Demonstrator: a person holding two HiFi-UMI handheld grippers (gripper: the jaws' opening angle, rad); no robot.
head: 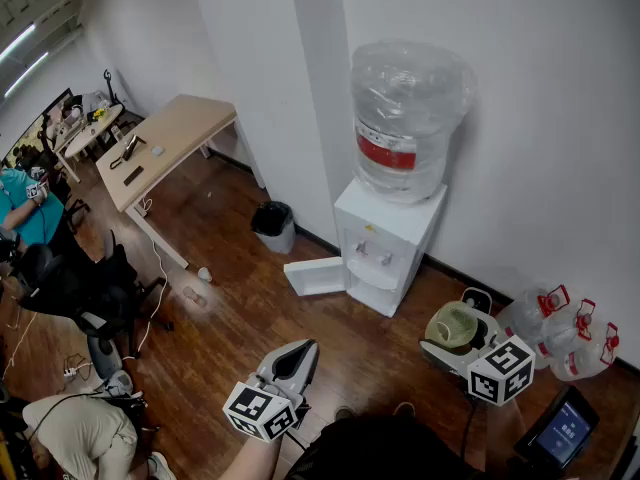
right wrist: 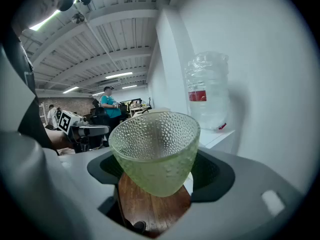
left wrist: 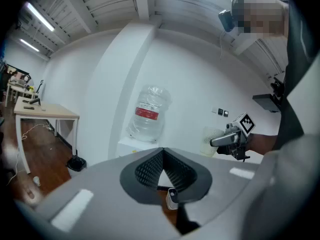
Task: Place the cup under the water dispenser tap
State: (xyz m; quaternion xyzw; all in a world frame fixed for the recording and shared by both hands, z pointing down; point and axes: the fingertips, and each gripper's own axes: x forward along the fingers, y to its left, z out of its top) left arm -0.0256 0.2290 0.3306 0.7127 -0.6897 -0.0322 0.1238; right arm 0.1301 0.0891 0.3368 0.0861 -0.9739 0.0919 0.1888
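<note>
A pale green dimpled glass cup sits upright between the jaws of my right gripper, which is shut on its sides. In the head view the cup and right gripper hang above the wooden floor, to the right of and nearer than the white water dispenser. The dispenser has a clear bottle on top and two taps over a recess. My left gripper floats lower left of the dispenser. Its jaws meet at a point with nothing between them.
The dispenser's lower door stands open to the left. A black waste bin and a wooden desk lie further left. Several empty water bottles stand against the right wall. Office chairs and seated people are at far left.
</note>
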